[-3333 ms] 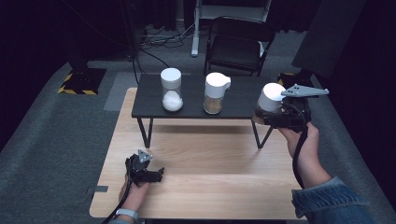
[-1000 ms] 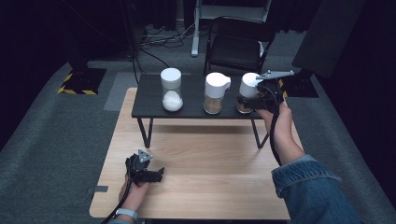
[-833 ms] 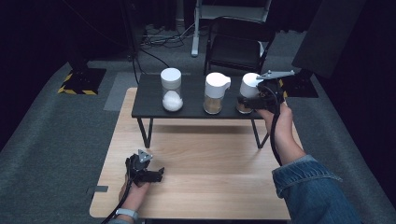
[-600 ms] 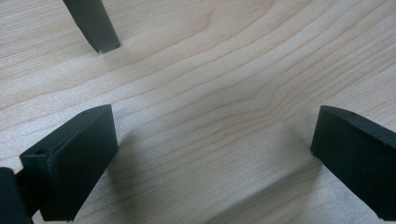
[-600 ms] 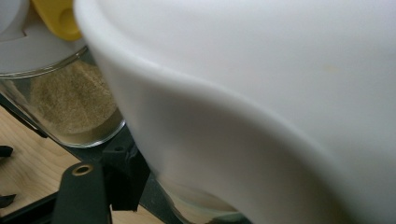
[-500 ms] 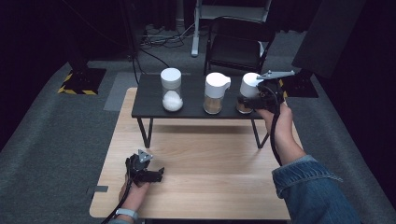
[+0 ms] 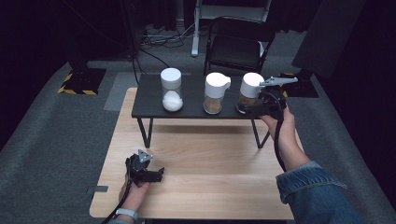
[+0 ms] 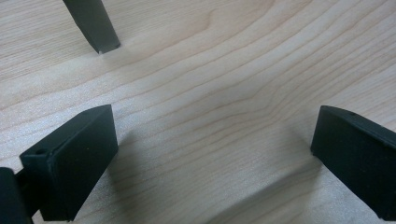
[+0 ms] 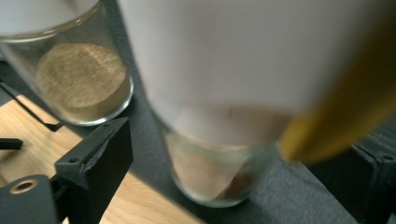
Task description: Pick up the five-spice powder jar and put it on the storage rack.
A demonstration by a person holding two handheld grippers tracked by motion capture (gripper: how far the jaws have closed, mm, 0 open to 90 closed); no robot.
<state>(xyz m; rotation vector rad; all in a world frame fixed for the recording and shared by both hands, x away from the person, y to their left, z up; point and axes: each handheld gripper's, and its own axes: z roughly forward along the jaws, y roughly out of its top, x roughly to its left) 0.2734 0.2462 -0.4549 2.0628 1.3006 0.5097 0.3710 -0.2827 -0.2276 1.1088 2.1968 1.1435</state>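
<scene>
Item: white-lidded glass jar (image 7: 251, 91), right of centre on the black shelf (image 7: 149, 102), base down. Right gripper (image 7: 246, 108) spread around its base. Withdraw straight, without nudging. Left gripper (image 7: 156, 176) spread, idle lower left.

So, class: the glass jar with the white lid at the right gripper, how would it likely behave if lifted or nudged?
The jar looks like smooth glass, so probably slippery and breakable. It is tall with a big white lid and contents only low down, so a low push may slide it and a high one tip it. The right gripper stands open around it.
</scene>
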